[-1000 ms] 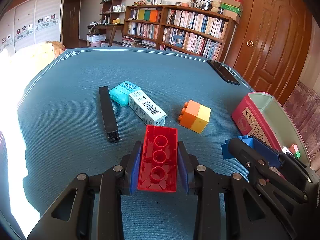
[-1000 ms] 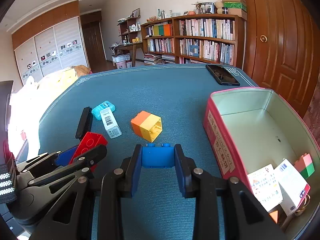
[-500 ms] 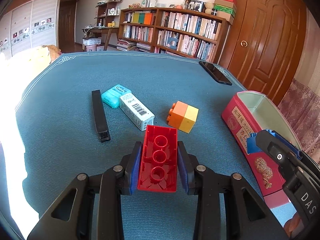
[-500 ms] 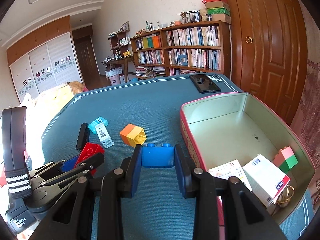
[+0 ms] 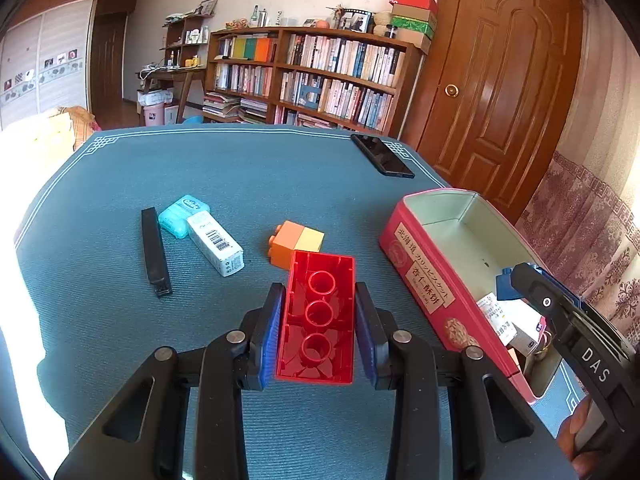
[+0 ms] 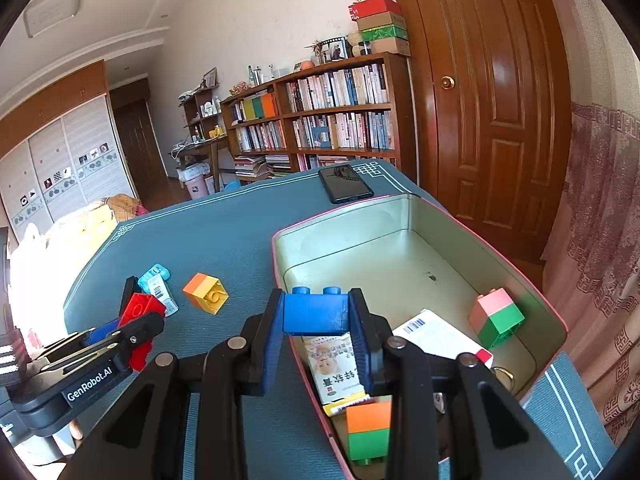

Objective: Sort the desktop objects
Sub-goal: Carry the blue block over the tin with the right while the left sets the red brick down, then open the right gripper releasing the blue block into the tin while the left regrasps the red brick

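My left gripper (image 5: 318, 312) is shut on a red transparent brick (image 5: 318, 320), held above the blue table mat. My right gripper (image 6: 316, 316) is shut on a blue brick (image 6: 314, 314), which hangs over the near left rim of the open red tin (image 6: 400, 236). Inside the tin lie a pink-and-green block (image 6: 496, 318), an orange-and-green block (image 6: 368, 430) and two white cartons (image 6: 436, 338). On the mat lie an orange-and-yellow block (image 5: 296, 242), a white barcode box (image 5: 216, 242), a teal case (image 5: 182, 216) and a black bar (image 5: 154, 250). The right gripper also shows at the left wrist view's right edge, over the tin (image 5: 424, 272).
A black phone (image 5: 382, 156) lies at the mat's far right corner. Beyond the table stand a bookshelf (image 5: 320, 76) and a wooden door (image 5: 500, 80). A patterned curtain (image 6: 596, 240) hangs to the right of the tin.
Both grippers have risen and moved right toward the tin. The right gripper's blue brick now hangs over the tin's rim instead of over the mat. Both grips are unchanged.
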`<state>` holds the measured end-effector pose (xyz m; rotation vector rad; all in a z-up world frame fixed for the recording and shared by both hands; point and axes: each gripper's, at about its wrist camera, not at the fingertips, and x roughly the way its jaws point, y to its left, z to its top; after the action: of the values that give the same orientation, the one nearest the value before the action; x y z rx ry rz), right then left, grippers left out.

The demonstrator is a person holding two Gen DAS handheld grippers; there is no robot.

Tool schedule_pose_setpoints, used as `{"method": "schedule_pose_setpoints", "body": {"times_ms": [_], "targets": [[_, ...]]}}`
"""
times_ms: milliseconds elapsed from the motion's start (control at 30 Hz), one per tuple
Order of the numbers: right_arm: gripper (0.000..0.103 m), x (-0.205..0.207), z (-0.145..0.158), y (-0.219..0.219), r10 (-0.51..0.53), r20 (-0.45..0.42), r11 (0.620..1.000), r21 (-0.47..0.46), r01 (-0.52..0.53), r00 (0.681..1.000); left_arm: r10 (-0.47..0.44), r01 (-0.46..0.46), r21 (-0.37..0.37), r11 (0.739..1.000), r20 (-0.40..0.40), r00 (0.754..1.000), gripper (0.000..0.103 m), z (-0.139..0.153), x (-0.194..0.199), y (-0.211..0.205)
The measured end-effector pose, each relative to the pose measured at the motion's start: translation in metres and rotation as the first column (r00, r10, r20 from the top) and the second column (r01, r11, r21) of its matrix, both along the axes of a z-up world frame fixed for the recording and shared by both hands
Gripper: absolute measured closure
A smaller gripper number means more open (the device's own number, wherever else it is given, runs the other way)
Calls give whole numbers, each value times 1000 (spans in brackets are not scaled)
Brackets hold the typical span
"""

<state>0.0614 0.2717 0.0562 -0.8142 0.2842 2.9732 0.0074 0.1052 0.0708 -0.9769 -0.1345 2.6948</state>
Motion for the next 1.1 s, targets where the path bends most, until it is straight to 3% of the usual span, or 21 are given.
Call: {"method": "schedule_pose_setpoints", "body": {"times_ms": [433,667,700,767,833,1100], "targets": [[68,17,-5,44,-89,19,996,-2,89,996,-127,125,-28,992,-52,991,67,21,14,50],[68,15,-8,61,-103,31,993,-47,105,994,-84,85,-18,996,35,996,66,0,10,37],[68,15,-10,63,-107,39,993,-52,109,993,-70,71,-20,997,49,996,64,-5,11,32],[68,13,-12,67,-115,48,991,-61,117,992,-43,45,-25,999,69,997,49,-14,11,24],[68,13,-13,68,-117,53,991,-65,121,992,-21,24,-30,999,79,997,46,-20,10,19],[64,13,-13,66,-113,54,991,-65,117,992,-27,32,-45,998,99,995,46,-27,-8,24]]}}
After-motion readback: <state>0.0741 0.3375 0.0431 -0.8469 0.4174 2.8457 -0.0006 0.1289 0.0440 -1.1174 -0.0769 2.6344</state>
